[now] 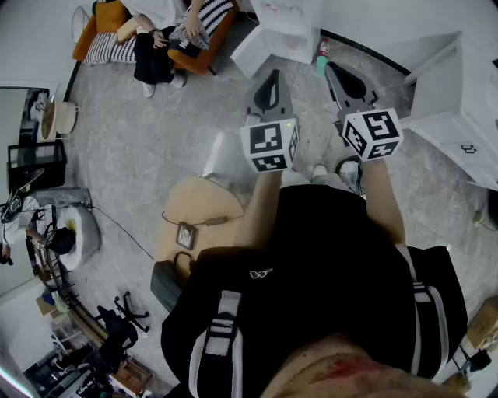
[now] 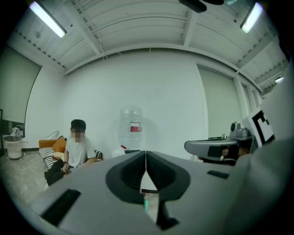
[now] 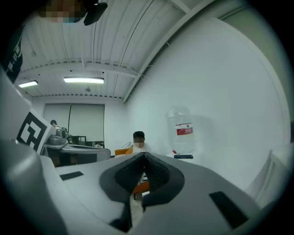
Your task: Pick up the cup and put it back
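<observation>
Two, jaws closed, empty: left gripper [image 2: 146,170]; right gripper [image 3: 143,172] | water bottle [image 2: 132,125]: red label [image 2: 135,128], perhaps white print, unreadable

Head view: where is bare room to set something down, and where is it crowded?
The round table is mostly bare; a small device lies at its near edge. The floor between sofa and table is open. The lower-left corner is crowded with gear.

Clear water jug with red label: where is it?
The clear water jug stands central in the left gripper view, against the white wall, right of the seated person.
</observation>
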`<state>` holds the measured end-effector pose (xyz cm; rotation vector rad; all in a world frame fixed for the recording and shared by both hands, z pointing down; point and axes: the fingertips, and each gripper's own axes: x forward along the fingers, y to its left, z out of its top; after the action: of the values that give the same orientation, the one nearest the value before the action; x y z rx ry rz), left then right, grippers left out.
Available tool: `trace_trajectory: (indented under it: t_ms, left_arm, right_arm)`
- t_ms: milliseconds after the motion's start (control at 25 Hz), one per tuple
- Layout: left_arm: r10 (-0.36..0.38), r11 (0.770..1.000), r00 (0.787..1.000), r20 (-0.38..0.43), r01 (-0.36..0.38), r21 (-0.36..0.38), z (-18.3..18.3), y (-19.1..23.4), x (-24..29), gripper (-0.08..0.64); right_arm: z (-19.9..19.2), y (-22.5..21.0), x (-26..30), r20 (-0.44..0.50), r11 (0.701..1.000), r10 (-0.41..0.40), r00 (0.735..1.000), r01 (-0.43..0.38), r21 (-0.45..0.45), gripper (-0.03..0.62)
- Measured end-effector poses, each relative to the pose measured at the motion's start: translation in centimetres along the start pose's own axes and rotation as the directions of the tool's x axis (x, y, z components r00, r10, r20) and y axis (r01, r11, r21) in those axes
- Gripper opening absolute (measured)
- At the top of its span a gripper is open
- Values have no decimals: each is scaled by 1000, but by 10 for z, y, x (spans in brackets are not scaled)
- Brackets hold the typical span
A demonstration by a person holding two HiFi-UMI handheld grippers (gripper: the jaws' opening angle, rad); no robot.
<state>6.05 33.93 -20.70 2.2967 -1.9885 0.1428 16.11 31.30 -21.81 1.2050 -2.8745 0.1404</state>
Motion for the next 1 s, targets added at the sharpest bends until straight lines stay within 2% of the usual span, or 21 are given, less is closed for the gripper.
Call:
trace_trajectory:
  t_ms: [520,760,1000]
  left_arm:
    - [4,1000,999,37,-4,10,12,-21,13,14]
    - [65,998,997,34,-64,-12,12,-11,10,14]
    - [101,995,994,36,-101,-10,5,-16,6,14]
  right_arm:
    - [7,-23,-8,13,999,18,1000,-18,-26,9]
    - [15,-53,-19,46,999,-46,998,46,3,9]
    - [6,-67,-22,56,999,-39,998,37,38,9]
